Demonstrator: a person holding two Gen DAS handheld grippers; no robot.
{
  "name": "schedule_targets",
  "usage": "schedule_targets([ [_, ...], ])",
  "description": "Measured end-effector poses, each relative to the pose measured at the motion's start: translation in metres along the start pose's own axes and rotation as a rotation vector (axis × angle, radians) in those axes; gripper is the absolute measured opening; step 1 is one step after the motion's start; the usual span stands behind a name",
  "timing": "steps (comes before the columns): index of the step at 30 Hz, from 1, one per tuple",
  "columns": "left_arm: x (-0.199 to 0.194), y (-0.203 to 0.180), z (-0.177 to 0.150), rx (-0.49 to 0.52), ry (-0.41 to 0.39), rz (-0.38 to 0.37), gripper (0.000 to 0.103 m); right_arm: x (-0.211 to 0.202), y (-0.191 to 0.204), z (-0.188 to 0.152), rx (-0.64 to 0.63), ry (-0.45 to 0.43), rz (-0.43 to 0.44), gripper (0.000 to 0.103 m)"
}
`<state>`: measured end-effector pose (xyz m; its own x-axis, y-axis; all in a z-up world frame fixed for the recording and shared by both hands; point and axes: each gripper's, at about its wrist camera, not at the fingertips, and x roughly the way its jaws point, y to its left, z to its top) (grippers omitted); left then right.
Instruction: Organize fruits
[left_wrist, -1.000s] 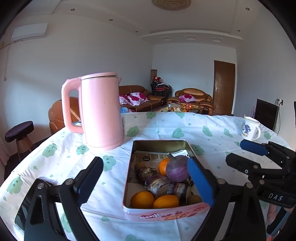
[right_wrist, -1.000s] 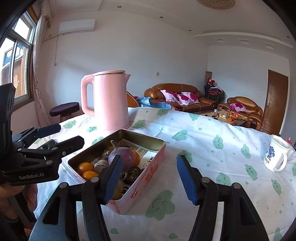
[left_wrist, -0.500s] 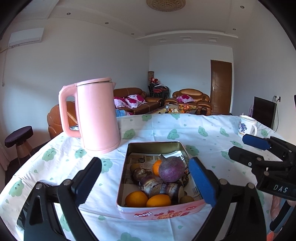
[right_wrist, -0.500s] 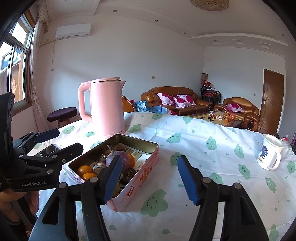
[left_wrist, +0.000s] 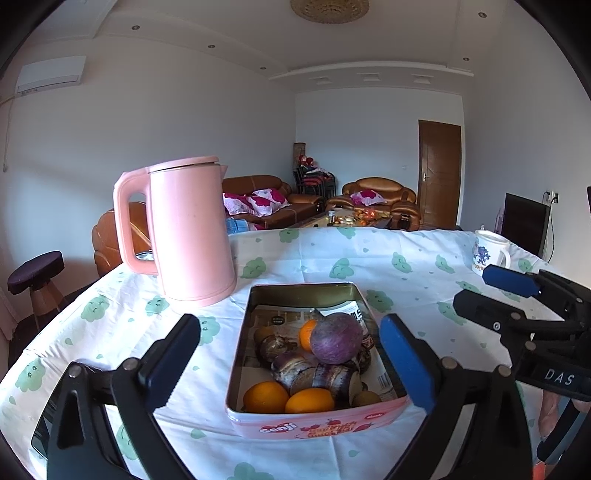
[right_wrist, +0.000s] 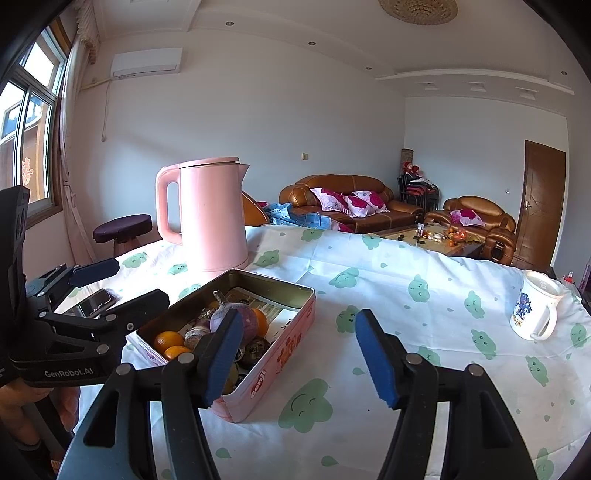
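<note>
A pink tin (left_wrist: 303, 286) (right_wrist: 273, 282) on the clouded tablecloth holds the fruit. A large purple fruit (left_wrist: 336, 338) (right_wrist: 248, 318) lies on top, with oranges (left_wrist: 266, 397) (right_wrist: 168, 339) at the near end and dark mottled fruits between. My left gripper (left_wrist: 289, 325) (right_wrist: 136, 282) hovers at the tin's near end, its jaws opening wide with nothing gripped; the tin shows between the fingers. To the right of the tin, my right gripper (right_wrist: 298, 321) (left_wrist: 476, 288) stands open and empty over the cloth.
A tall pink kettle (left_wrist: 188, 232) (right_wrist: 212, 218) stands just behind the tin on the left. A white mug (left_wrist: 487, 253) (right_wrist: 533, 310) sits at the far right. A dark flat object (right_wrist: 92, 301) lies by the left gripper. Sofas and a stool stand beyond the table.
The left gripper's fingers have spread a little wider. Both views have shifted only slightly; the tin and its fruit have not moved.
</note>
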<state>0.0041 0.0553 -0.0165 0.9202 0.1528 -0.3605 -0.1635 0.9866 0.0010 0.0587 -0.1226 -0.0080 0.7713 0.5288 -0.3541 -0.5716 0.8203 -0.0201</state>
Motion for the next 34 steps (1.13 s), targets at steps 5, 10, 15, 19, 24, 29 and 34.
schedule_targets([
  [5, -0.001, -0.003, 0.001, 0.006, -0.004, 0.003, 0.103, -0.003, -0.002, 0.001, 0.001, -0.008, -0.008, 0.065],
  [10, -0.003, -0.004, 0.003, 0.008, -0.006, -0.018, 0.103, -0.006, -0.007, 0.002, 0.008, -0.016, -0.02, 0.066],
  [15, -0.001, -0.007, 0.003, 0.018, 0.006, -0.015, 0.103, -0.01, -0.01, 0.003, 0.008, -0.027, -0.035, 0.066],
  [19, -0.001, -0.009, 0.002, 0.027, 0.002, -0.009, 0.103, -0.011, -0.012, 0.002, 0.009, -0.029, -0.038, 0.066],
  [24, -0.002, -0.008, 0.002, 0.023, 0.004, -0.006, 0.103, -0.011, -0.013, 0.001, 0.011, -0.026, -0.04, 0.067],
  [29, 0.002, -0.009, -0.001, 0.026, 0.023, -0.023, 0.103, -0.009, -0.017, -0.001, 0.016, -0.022, -0.043, 0.067],
  [34, 0.004, -0.01, -0.003, 0.026, 0.033, -0.027, 0.103, -0.009, -0.023, -0.003, 0.025, -0.014, -0.052, 0.067],
])
